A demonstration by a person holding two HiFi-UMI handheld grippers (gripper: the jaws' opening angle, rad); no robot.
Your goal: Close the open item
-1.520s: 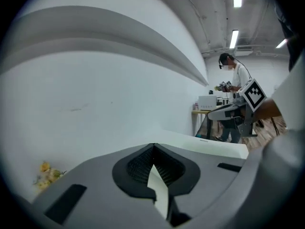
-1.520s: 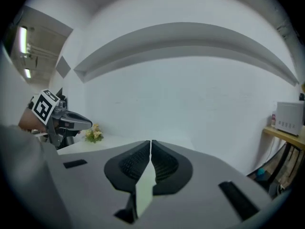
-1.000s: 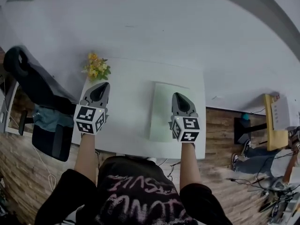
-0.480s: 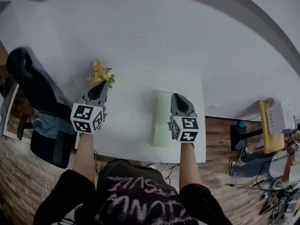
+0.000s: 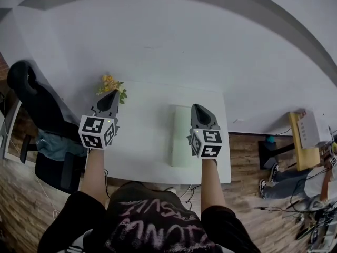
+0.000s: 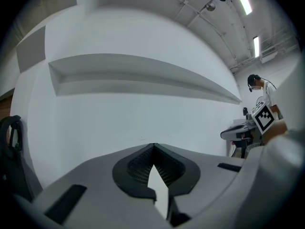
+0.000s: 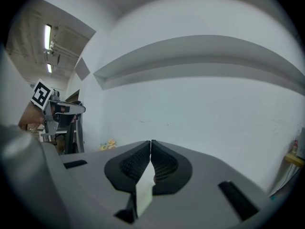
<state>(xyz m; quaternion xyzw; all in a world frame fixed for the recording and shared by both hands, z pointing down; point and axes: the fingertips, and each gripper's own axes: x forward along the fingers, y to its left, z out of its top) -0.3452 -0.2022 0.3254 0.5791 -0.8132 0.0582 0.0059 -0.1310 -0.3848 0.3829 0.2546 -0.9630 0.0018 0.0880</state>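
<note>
At the near edge of the white rectangular table [image 5: 145, 141], your two bare forearms reach forward from dark sleeves, one gripper in each hand. Your left gripper [image 5: 114, 93] hovers over the table's left side, its fingers pressed together with nothing between them. Your right gripper [image 5: 198, 107] hovers over the right side, its fingers likewise closed tip to tip and empty. The pale greenish-white flat rectangular item [image 5: 180, 136] lies on the table just left of your right gripper and partly under it; whether it lies open or shut cannot be made out. A small bunch of yellow flowers [image 5: 111, 84] sits at the far left corner. A black office chair [image 5: 37, 104] stands left of the table, and a plain white wall [image 5: 184, 46] rises behind.
</note>
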